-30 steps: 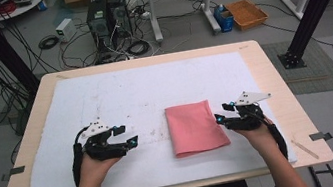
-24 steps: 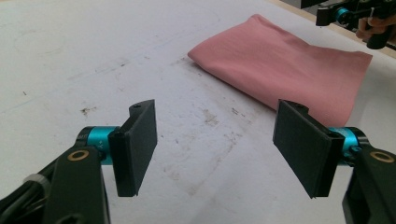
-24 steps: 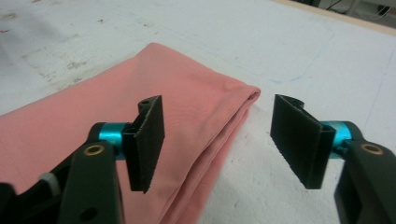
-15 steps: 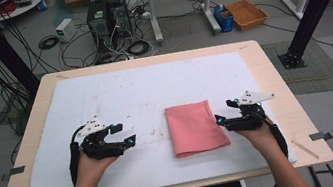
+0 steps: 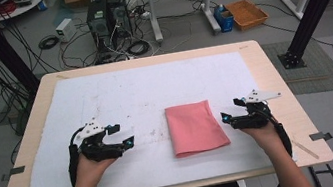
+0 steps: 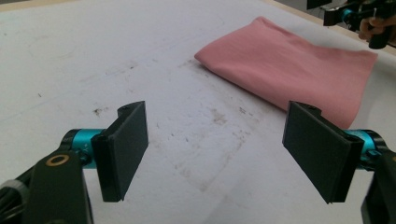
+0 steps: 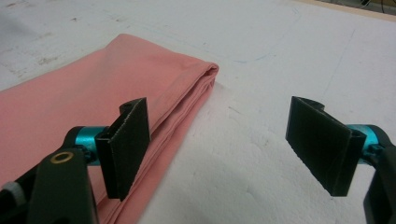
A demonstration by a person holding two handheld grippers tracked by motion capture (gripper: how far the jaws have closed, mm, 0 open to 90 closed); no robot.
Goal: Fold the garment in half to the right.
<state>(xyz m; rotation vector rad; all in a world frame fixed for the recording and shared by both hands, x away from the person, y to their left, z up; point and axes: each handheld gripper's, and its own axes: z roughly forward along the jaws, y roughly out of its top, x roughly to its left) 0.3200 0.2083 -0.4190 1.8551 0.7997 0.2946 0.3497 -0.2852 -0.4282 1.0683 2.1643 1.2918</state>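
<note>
A folded pink cloth (image 5: 195, 127) lies flat on the white sheet (image 5: 154, 90) that covers the table, right of the middle. My left gripper (image 5: 123, 135) rests on the sheet to the cloth's left, a hand's width away. It is open, its jaws have just been opening, and nothing is between them (image 6: 219, 140). The cloth (image 6: 289, 70) lies ahead of it. My right gripper (image 5: 230, 110) sits just beyond the cloth's right edge. It is also open (image 7: 224, 144) and its jaws have just been opening. The cloth's folded edge (image 7: 187, 102) runs beside its left finger (image 7: 126, 144), ungripped.
The wooden table edge (image 5: 272, 71) frames the sheet. Pieces of tape (image 5: 319, 135) stick at the table's sides. On the floor behind are computer towers (image 5: 107, 17), cables, an orange tray (image 5: 247, 13) and a black frame post (image 5: 307, 5).
The jaws of both grippers stand wider than before, the right one most clearly. Both hands have hardly moved, and the cloth lies as it did.
</note>
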